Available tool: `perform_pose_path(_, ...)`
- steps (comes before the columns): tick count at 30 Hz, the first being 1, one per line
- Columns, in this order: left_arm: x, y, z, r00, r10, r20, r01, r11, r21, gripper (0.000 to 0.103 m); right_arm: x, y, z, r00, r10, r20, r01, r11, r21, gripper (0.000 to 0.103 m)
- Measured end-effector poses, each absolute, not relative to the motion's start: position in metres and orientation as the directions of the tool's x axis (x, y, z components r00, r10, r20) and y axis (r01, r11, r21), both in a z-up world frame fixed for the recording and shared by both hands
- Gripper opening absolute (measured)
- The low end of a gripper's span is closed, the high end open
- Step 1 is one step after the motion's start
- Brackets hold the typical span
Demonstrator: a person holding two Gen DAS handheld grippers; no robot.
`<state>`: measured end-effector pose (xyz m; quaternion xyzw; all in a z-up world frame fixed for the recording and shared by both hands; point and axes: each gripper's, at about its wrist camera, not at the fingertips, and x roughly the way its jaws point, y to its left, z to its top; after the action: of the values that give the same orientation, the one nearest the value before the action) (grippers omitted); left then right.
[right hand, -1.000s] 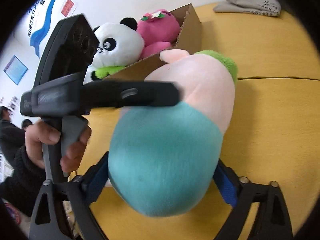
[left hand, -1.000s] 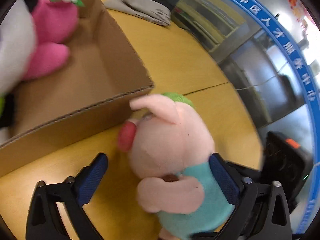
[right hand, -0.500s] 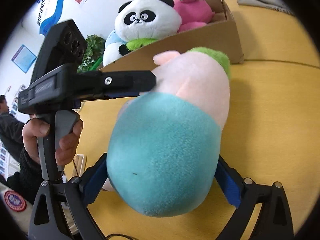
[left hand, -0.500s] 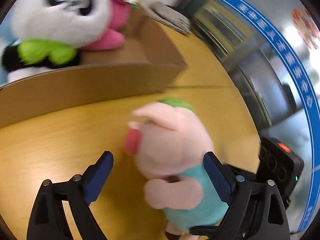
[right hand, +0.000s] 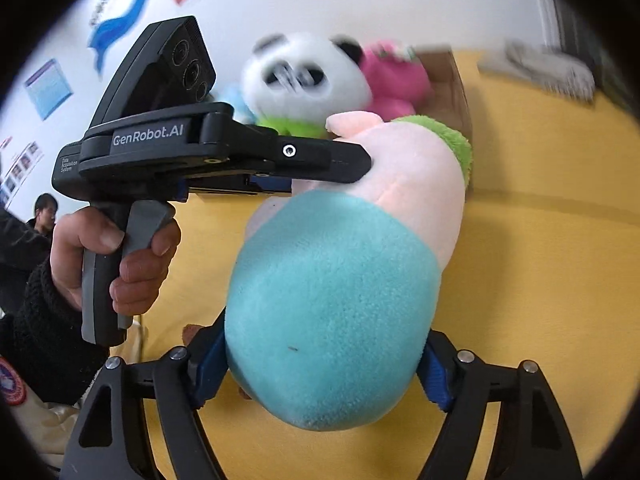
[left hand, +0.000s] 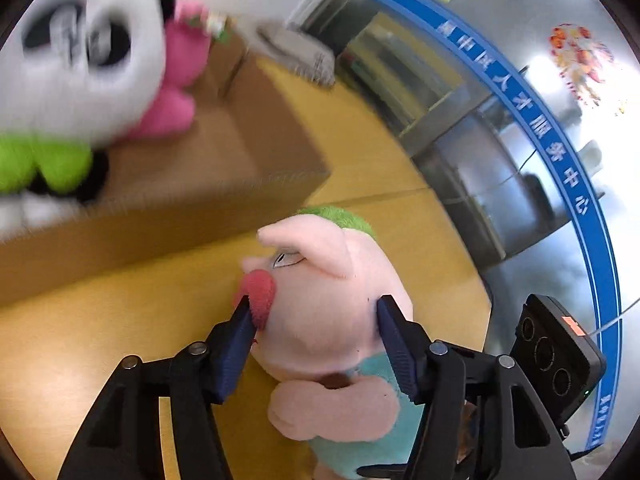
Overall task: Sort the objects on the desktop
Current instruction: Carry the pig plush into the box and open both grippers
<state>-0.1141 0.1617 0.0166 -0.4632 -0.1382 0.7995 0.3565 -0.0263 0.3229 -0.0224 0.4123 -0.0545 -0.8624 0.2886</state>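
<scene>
A pig plush point(left hand: 320, 304) with a pink head, green hair and a teal body is held above the yellow table point(left hand: 100, 320). My left gripper point(left hand: 316, 328) is shut on its head, one pad by the red snout, the other behind the cheek. In the right wrist view my right gripper point(right hand: 320, 368) is shut on the plush's teal body point(right hand: 332, 308), and the left gripper point(right hand: 340, 168) reaches in from the left, held by a hand point(right hand: 120, 256). Just behind stands an open cardboard box point(left hand: 224, 184) holding a panda plush point(left hand: 72, 52) and a pink plush point(left hand: 180, 80).
A folded grey cloth point(left hand: 296, 52) lies on the table past the box. Glass-fronted cabinets and a blue banner point(left hand: 540, 128) line the far right. A person point(right hand: 44, 212) stands in the background at left. Bare tabletop point(right hand: 540, 280) stretches to the right of the pig.
My left gripper's fingers have shut on the pig's head; they stood wide apart before. Both grippers and the pig have shifted relative to the box, which now looks blurred.
</scene>
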Motion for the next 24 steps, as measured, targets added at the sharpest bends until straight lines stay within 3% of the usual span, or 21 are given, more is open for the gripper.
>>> perform_pose_path(4, -0.127, 0.151, 0.08, -0.445, 0.68, -0.582, -0.491, -0.729, -0.477, 0.065, -0.052, 0.32, 0.036, -0.565, -0.578, -0.589, 0.542, -0.798, 0.263, 0.078)
perform_pose_path(9, -0.183, 0.139, 0.133, -0.56, 0.63, -0.538, -0.486, -0.776, -0.402, 0.065, -0.136, 0.31, 0.07, -0.575, -0.586, -0.571, 0.597, -0.777, 0.197, 0.078)
perform_pose_path(12, -0.234, 0.134, 0.125, -0.564, 0.582, -0.585, -0.434, -0.812, -0.39, 0.064, -0.186, 0.305, 0.053, -0.539, -0.591, -0.6, 0.604, -0.767, 0.214, 0.078)
perform_pose_path(16, -0.281, 0.137, 0.078, -0.512, 0.527, -0.678, -0.369, -0.848, -0.381, 0.064, -0.229, 0.296, 0.0, -0.452, -0.546, -0.706, 0.565, -0.787, 0.247, 0.078)
perform_pose_path(24, -0.262, 0.173, 0.052, -0.53, 0.453, -0.717, -0.476, -0.859, -0.191, 0.062, -0.226, 0.286, -0.022, -0.383, -0.378, -0.843, 0.523, -0.841, 0.14, 0.088)
